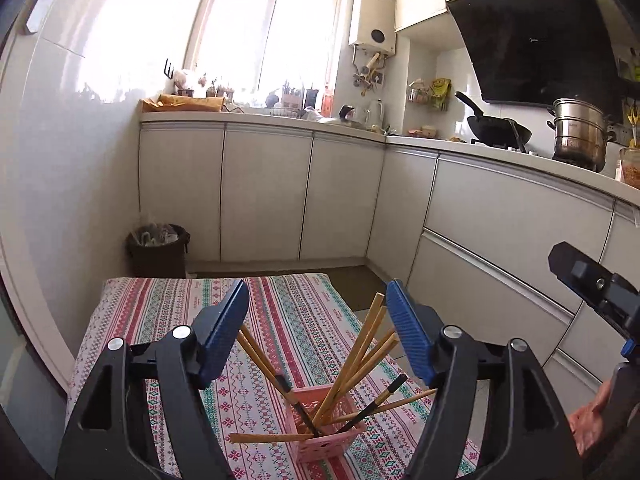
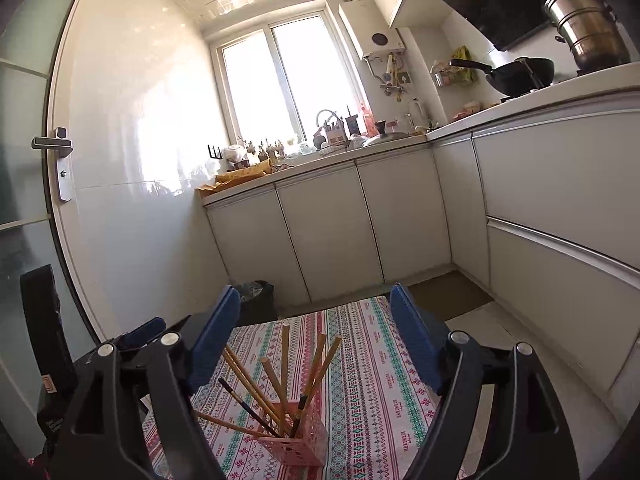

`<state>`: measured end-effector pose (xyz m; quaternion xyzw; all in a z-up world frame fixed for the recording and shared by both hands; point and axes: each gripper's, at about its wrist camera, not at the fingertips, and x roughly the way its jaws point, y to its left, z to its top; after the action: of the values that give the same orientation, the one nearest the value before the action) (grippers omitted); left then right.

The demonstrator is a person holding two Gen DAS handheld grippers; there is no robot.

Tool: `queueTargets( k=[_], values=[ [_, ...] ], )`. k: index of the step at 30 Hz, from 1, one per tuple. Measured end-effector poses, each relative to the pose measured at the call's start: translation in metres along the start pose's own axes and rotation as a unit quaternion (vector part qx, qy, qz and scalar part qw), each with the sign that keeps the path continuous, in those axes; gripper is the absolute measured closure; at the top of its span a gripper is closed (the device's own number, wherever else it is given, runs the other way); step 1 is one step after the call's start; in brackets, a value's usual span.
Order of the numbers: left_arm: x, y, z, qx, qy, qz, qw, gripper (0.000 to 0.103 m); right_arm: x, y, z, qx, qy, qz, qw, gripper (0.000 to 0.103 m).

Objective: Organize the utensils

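Note:
A pink slotted holder (image 1: 326, 428) stands on the patterned tablecloth (image 1: 288, 312) and holds several wooden chopsticks (image 1: 360, 352) and a couple of dark ones, fanned out. My left gripper (image 1: 318, 292) is open and empty, raised above and behind the holder. In the right wrist view the same holder (image 2: 298, 438) and chopsticks (image 2: 285, 368) sit below my right gripper (image 2: 314, 300), which is open and empty. The right gripper's body shows at the left view's right edge (image 1: 596, 280).
White kitchen cabinets (image 1: 264, 192) run along the back and right. A dark bin (image 1: 158, 250) stands on the floor past the table's far left corner. A wok (image 1: 498, 128) and steel pot (image 1: 580, 132) sit on the counter at right.

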<state>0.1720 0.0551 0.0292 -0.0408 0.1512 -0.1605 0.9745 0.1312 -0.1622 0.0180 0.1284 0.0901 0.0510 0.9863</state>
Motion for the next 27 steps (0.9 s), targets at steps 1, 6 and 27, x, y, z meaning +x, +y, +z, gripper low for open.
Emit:
queueTargets(
  k=[1, 6, 27],
  values=[
    [-0.003, -0.002, 0.001, 0.002, -0.001, 0.001, 1.0, 0.034, -0.001, 0.002, 0.0, -0.002, 0.002, -0.004, 1.0, 0.024],
    [-0.017, -0.006, 0.003, 0.004, -0.007, -0.001, 1.0, 0.029, -0.007, 0.006, 0.0, -0.005, 0.006, -0.011, 1.0, 0.022],
    [-0.108, -0.024, 0.0, 0.028, -0.002, 0.058, 0.9979, 0.007, -0.061, 0.029, -0.014, -0.062, 0.029, -0.071, 0.995, 0.007]
  ],
)
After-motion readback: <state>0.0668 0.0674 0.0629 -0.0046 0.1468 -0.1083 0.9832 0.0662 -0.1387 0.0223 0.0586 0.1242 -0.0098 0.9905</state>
